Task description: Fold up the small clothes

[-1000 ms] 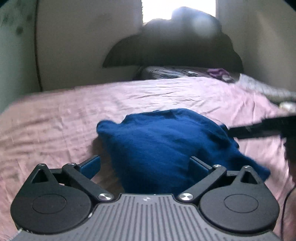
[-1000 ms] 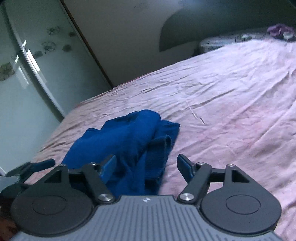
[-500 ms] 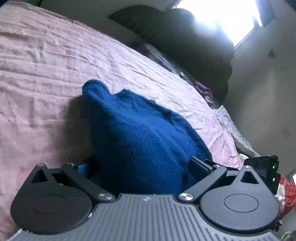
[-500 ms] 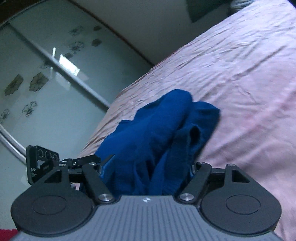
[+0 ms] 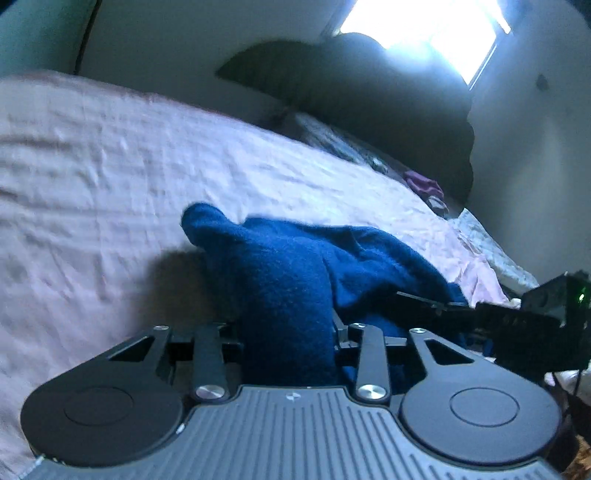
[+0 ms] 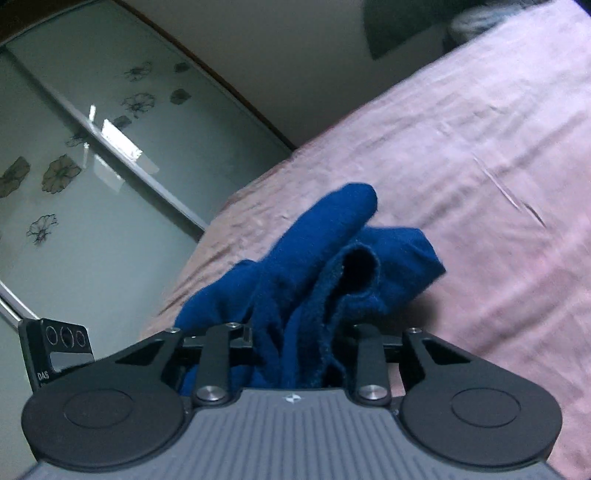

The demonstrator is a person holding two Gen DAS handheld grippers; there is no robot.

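A dark blue knitted garment (image 5: 295, 266) lies bunched on the pink bed sheet (image 5: 110, 184). My left gripper (image 5: 288, 332) is closing on one end of it, and the cloth fills the gap between its jaws and hides the pads. In the right wrist view the same blue garment (image 6: 332, 258) rises in folds from my right gripper (image 6: 299, 332), whose jaws are also closing with cloth pinched between them. The right gripper's body (image 5: 517, 317) shows at the right edge of the left wrist view. The left gripper's body (image 6: 59, 343) shows at the lower left of the right wrist view.
The pink sheet (image 6: 480, 147) spreads wide beyond the garment. A frosted wardrobe door with flower prints (image 6: 92, 166) stands beside the bed. A dark headboard (image 5: 369, 92), a patterned pillow (image 5: 340, 147) and a purple cloth (image 5: 423, 184) lie at the far end under a bright window (image 5: 424, 33).
Both grippers have gone from wide open around the garment's ends to closed in on the cloth. Both hands have slid and rolled, and the garment is now bunched up higher between them.
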